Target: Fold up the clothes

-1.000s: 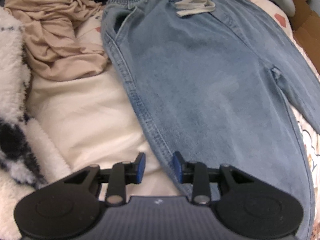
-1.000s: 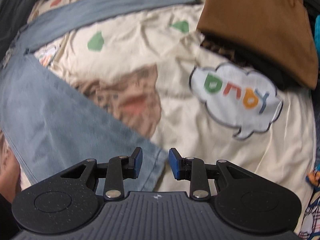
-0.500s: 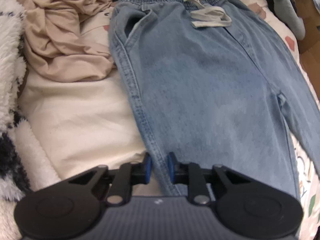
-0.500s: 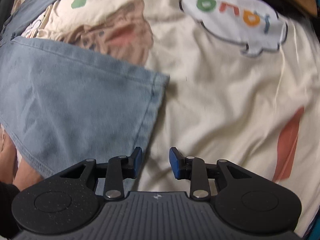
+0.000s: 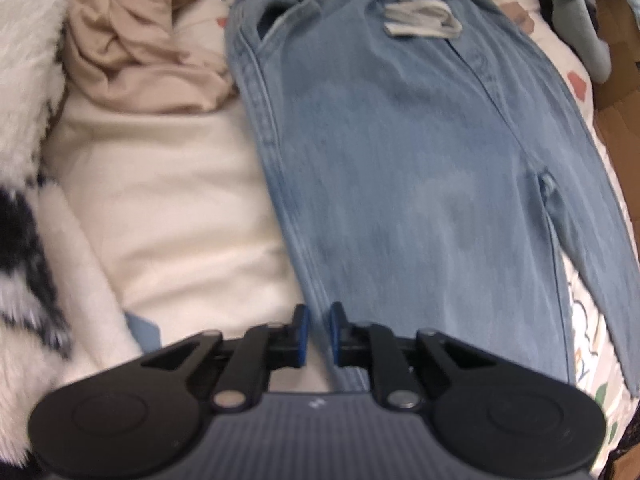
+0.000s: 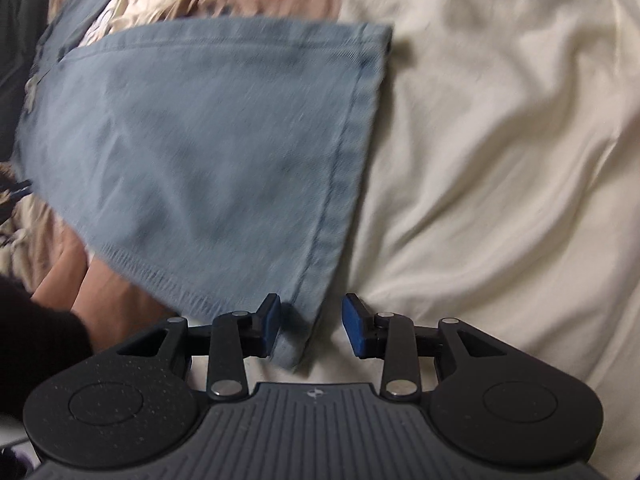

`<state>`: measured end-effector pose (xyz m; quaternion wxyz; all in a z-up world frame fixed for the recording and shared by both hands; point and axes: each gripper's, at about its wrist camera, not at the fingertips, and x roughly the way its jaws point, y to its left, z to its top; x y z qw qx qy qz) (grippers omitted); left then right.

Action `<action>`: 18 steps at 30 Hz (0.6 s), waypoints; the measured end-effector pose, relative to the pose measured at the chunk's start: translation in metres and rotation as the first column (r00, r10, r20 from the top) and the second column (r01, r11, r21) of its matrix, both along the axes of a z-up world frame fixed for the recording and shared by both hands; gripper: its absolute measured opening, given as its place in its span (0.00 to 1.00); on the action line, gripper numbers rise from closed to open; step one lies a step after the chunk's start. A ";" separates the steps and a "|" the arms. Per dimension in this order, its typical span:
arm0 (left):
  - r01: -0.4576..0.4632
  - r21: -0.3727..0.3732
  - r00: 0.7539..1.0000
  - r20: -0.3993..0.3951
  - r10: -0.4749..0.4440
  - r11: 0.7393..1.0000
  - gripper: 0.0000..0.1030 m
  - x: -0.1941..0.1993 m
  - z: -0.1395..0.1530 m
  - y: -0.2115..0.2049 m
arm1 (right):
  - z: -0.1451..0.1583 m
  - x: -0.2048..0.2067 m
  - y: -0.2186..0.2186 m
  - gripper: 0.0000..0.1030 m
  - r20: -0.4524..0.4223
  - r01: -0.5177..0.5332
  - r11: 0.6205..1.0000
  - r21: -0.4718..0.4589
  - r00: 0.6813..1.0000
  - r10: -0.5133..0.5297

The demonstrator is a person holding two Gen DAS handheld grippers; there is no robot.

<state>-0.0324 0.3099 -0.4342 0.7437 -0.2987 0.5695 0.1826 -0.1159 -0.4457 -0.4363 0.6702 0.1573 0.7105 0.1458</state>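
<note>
Light blue jeans point(image 5: 400, 160) with a white drawstring point(image 5: 420, 24) lie flat on the bed, waistband at the far end. My left gripper point(image 5: 316, 334) points down at the jeans' left side seam and is shut on that edge, the cloth pinched between the blue pads. In the right wrist view a trouser leg point(image 6: 200, 152) lies on the sheet, its hem corner point(image 6: 304, 320) reaching between the jaws of my right gripper point(image 6: 310, 326). Those jaws are opening; the left pad is close to the cloth and the right pad stands apart from it.
A crumpled beige garment point(image 5: 136, 40) lies left of the jeans, and a fluffy white and black blanket point(image 5: 24, 160) beyond it. The cream sheet point(image 6: 500, 160) spreads right of the leg. A person's hand point(image 6: 100, 292) rests under the leg's lower left. Cardboard point(image 5: 616, 60) sits far right.
The left jaws closed onto the jeans' side seam. The right gripper came down toward the trouser leg, and its hem corner now lies between the slightly wider jaws.
</note>
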 end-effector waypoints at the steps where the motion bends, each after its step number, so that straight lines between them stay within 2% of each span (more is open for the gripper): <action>1: 0.000 -0.006 1.000 -0.005 0.000 1.000 0.12 -0.002 0.000 -0.003 | -0.001 -0.002 0.000 0.40 -0.011 -0.001 1.000 0.015 1.000 0.001; 8: 0.050 -0.014 0.999 -0.021 -0.050 0.999 0.16 -0.005 0.004 -0.022 | -0.014 -0.009 -0.001 0.41 -0.131 0.043 0.991 0.127 0.991 -0.026; 12: 0.058 -0.015 0.998 -0.024 -0.059 0.998 0.17 -0.007 0.007 -0.027 | -0.021 -0.011 -0.008 0.42 -0.166 0.116 0.978 0.174 0.982 -0.087; 16: 0.065 -0.015 0.998 -0.015 -0.065 0.998 0.17 -0.010 0.012 -0.025 | -0.017 -0.012 -0.021 0.40 -0.194 0.191 0.952 0.239 0.970 -0.145; 18: 0.064 -0.015 0.998 -0.012 -0.064 0.998 0.17 -0.010 0.012 -0.024 | -0.017 -0.013 -0.031 0.40 -0.230 0.268 0.918 0.293 0.951 -0.205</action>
